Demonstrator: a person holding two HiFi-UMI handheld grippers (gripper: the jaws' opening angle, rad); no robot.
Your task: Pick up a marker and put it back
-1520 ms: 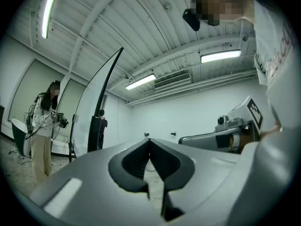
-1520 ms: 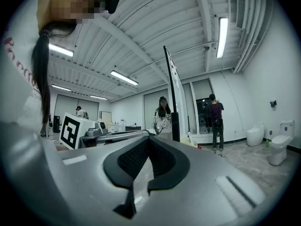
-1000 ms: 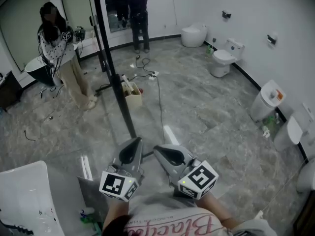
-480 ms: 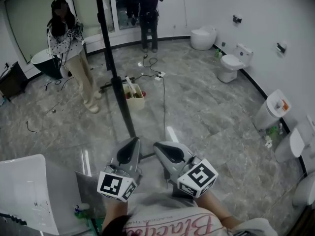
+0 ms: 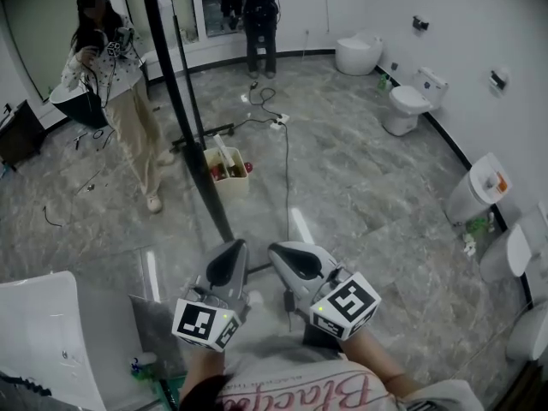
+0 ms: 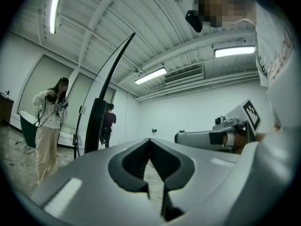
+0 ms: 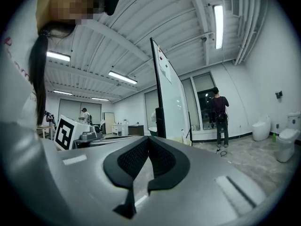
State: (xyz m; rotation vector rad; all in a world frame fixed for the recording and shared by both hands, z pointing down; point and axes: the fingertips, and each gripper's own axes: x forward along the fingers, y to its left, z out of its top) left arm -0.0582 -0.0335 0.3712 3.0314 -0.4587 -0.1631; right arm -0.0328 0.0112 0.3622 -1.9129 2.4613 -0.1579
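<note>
No marker shows in any view. My left gripper [image 5: 233,245] and right gripper [image 5: 276,251] are held side by side close to the person's body, pointing out over the grey marble floor. Both are shut with nothing between the jaws, as the left gripper view [image 6: 149,139] and the right gripper view [image 7: 148,138] show. A whiteboard on a black stand [image 5: 184,118] rises edge-on just ahead of the grippers. Its white face [image 7: 171,98] appears in the right gripper view, and its dark edge [image 6: 99,121] in the left gripper view.
A person in a white top [image 5: 111,84] stands at the far left, and another in dark clothes [image 5: 261,15] by the window. A box of items [image 5: 227,174] and cables [image 5: 278,127] lie on the floor. Toilets [image 5: 411,101] line the right wall. A white basin [image 5: 43,341] sits at lower left.
The grippers have stayed put, both shut. The head view has shifted a little, and the person in the white top has stepped forward.
</note>
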